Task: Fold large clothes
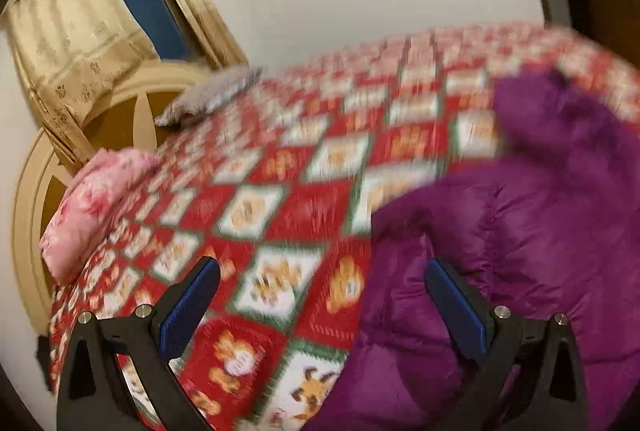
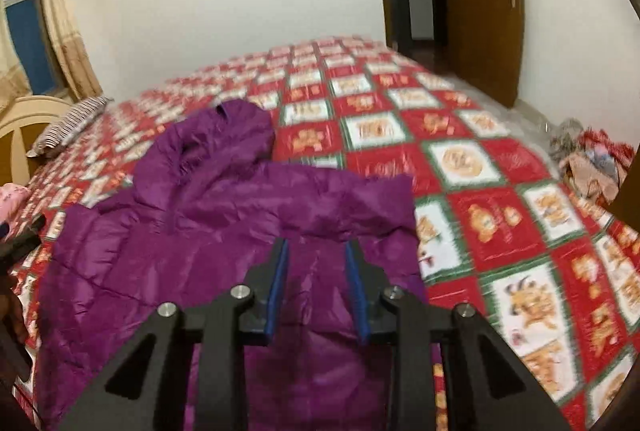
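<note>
Left wrist view: my left gripper (image 1: 322, 295) hangs above the bed (image 1: 304, 215) with its jaws spread wide and nothing between them; the blue pads (image 1: 188, 307) face each other across a broad gap. Under that gap lies the red, white and green patterned bedspread, and the purple hooded jacket (image 1: 520, 251) lies on it ahead and to the right, its puffy edge reaching past my right-hand finger. Ahead and to the left of this gripper a pink floral pillow (image 1: 92, 207) rests at the bed's edge, with a grey striped pillow (image 1: 212, 95) further ahead, both near the cream headboard (image 1: 120, 103). Beyond them a beige curtain (image 1: 68, 31) hangs beside a dark blue window (image 1: 148, 7). This view is blurred, so finer detail is lost. In the right wrist view, my right gripper (image 2: 316, 251) is held low over the jacket (image 2: 224, 231), jaws parted with a moderate gap; purple fabric shows through the gap, and I cannot tell whether the fingertips touch it. The jacket is spread on the bed (image 2: 500, 191) directly under and ahead of this gripper, its hood (image 2: 224, 139) pointing away from me and slightly left. Far ahead to the right stands a brown wooden door (image 2: 480, 3), open, and to the right of the bed a heap of mixed clothes (image 2: 592, 159) sits low.
</note>
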Tool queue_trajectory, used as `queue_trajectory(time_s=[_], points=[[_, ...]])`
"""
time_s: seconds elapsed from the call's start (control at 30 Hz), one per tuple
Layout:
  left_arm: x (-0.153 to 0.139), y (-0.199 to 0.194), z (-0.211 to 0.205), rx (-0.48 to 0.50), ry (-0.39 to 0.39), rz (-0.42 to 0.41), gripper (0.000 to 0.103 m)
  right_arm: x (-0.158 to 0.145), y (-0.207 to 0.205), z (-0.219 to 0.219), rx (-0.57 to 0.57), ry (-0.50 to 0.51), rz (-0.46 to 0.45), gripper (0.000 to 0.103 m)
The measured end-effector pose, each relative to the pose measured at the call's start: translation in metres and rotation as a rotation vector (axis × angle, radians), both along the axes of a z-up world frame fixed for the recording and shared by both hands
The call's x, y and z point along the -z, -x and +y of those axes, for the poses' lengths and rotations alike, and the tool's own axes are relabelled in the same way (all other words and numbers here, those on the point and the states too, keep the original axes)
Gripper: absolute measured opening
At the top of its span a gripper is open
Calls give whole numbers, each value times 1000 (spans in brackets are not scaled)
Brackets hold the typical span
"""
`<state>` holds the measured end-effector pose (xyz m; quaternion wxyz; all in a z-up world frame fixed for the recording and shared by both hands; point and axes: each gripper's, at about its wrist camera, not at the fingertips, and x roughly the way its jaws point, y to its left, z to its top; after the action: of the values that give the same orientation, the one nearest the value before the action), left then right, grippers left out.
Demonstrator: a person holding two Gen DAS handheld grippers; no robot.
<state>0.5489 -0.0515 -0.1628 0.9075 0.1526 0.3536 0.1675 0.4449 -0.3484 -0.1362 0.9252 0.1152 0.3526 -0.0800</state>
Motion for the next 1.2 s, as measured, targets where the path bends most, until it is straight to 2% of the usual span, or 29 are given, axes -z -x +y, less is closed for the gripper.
queue_trajectory(time_s=[0.07,0.17,0.67,0.73,0.8,0.9,0.97,1.07,1.2], points=[[17,-2,7,-14,26,28,102,16,-2,-1,7,5,24,31],[18,0,9,-11,33,18,102,31,1,1,-8,31,31,28],[27,-2,5,-7,29,30,102,39,-4,2,-3,49,32,28],[16,2,6,-23,23,31,102,38,-5,2,-6,47,38,28],[-7,14,11,-12,90,-11,102,31,-1,1,-8,49,37,28],[-39,27,6,35,150,-98,102,1,22,-1,41,40,-60,33],[-48,28,-6,76,169,-115,102,-12,29,9,0,22,-85,33],[-32,27,-32,142,173,-60,102,-3,24,35,-98,29,-33,33],[17,25,-52,161,107,53,102,30,17,46,-117,49,39,33]])
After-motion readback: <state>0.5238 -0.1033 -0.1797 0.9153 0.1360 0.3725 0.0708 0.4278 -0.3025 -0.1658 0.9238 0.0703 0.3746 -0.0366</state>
